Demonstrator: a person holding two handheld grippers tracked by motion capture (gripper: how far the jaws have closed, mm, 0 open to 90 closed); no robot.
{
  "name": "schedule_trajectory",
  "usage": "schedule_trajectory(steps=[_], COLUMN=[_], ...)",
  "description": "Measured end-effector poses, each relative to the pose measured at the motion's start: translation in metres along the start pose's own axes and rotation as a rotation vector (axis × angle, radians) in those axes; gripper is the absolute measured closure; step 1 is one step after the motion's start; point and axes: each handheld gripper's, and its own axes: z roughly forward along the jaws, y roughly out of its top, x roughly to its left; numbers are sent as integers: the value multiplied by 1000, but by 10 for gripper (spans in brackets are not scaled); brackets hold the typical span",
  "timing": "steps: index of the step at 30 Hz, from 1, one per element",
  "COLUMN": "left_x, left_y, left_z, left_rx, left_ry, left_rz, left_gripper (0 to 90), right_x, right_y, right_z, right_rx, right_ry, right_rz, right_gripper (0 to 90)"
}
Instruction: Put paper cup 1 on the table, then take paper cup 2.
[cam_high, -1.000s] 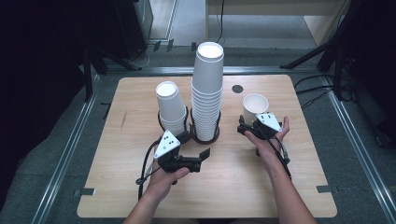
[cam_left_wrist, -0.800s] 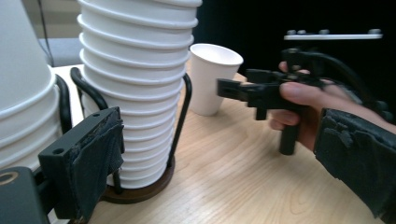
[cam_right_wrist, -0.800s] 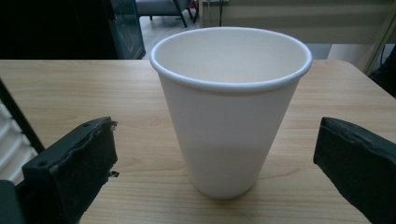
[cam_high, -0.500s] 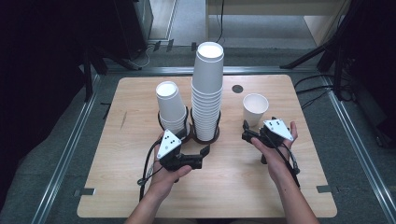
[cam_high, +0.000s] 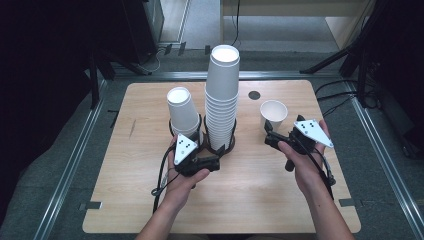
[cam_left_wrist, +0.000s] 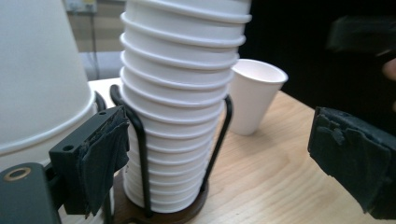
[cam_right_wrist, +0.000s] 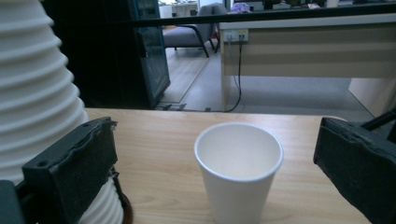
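From the high view, the left gripper sits low centre on the counter just before the tall stack of cups in its wire holder, while the right gripper at centre right points at the single cup; a careless push could tip the tall stack. In the left gripper view the jaws stand spread with the stack between them at centre. In the right gripper view the jaws are spread around the single cup, apart from it, and an uneven squeeze would likely crush or topple this light cup.
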Motion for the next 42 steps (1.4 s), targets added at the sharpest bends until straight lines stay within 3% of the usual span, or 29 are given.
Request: schedule_trajectory(steps=[4, 8, 20, 26, 34, 42], left_x=[0, 2, 1, 0, -1, -4], left_y=[4, 9, 24, 24, 26, 33], left_z=[4, 9, 27, 35, 41, 50], left_rx=[18, 5, -10, -11, -23, -40], left_ry=[2, 9, 80, 110, 124, 133], left_rz=[11, -9, 19, 15, 21, 33], left_gripper=[11, 11, 11, 11, 11, 12], right_x=[10, 25, 63, 77, 92, 103], right_y=[17, 34, 81, 93, 102, 109], right_z=[-4, -5, -9, -6, 3, 20], right_rx=[-16, -36, -102, -104, -66, -48], right_ry=[32, 71, 196, 234, 311, 340], right_rz=[-13, -15, -11, -28, 1, 18], right_gripper=[0, 0, 0, 0, 0, 0])
